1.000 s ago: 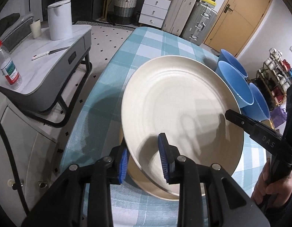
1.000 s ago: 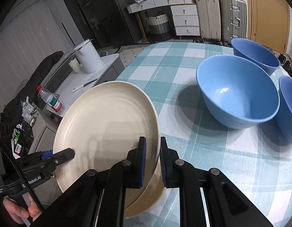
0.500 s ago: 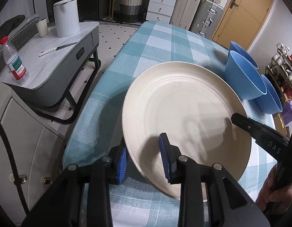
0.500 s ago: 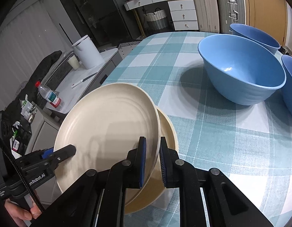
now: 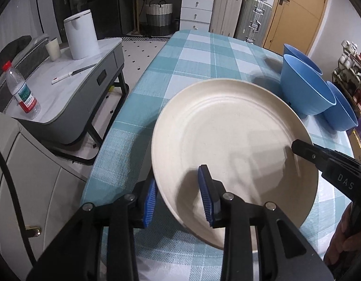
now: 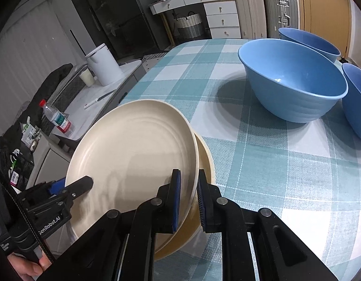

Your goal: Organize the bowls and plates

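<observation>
Right gripper [image 6: 188, 199] pinches the cream plate's [image 6: 133, 154] rim, tilted over a second plate [image 6: 205, 159]; left gripper [image 5: 178, 201] straddles the opposite rim, jaws spread.

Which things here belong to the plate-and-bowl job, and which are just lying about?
Job:
cream plate, between both hand-held grippers
yellowish plate under it
three blue bowls

Lying about:
white kettle
water bottle
cup
knife
suitcases

A lived-in home room is showing here: suitcases [image 5: 241, 11] are standing beside a white drawer chest [image 5: 196, 11], a woven basket [image 5: 159, 18] is sitting under a desk, and a checked cloth is covering the bench [image 5: 203, 56].
</observation>
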Tool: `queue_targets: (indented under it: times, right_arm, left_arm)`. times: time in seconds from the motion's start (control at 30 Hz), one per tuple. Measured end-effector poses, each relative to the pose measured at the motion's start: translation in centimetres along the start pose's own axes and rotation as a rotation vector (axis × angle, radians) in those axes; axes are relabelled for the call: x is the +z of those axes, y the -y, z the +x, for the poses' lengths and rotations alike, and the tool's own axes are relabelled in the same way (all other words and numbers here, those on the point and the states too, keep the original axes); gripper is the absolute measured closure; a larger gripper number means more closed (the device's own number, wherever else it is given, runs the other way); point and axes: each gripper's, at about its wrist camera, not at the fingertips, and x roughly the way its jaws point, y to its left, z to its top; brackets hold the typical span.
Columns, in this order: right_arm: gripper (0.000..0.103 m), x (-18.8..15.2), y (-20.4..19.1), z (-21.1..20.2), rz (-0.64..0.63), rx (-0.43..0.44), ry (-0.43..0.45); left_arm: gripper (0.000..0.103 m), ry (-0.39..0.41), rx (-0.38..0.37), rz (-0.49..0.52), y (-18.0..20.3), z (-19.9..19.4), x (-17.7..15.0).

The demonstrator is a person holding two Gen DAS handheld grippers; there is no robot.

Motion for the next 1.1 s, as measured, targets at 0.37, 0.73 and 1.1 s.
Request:
queue_targets:
  times: [0.37, 0.73, 1.1]
  right_arm:
    - [0.089, -0.4, -0.3, -0.2, -0.032, -0.044, 0.029]
    - [0.089, -0.9, -0.3, -0.1, -0.073, -0.092, 0.044]
    - [0.087, -1.4, -1.5, 0.1, -0.162, -0.153, 0.043]
  left_arm:
    - [0.07, 0.038, 0.085, 0.074, 1.3, 0.3, -0.6]
    - [0.07, 0.016, 0.071, 0.069, 1.3, 1.0, -1.0]
    - [0.069, 0.018, 0.045, 0.039, 1.1, 1.1, -1.0]
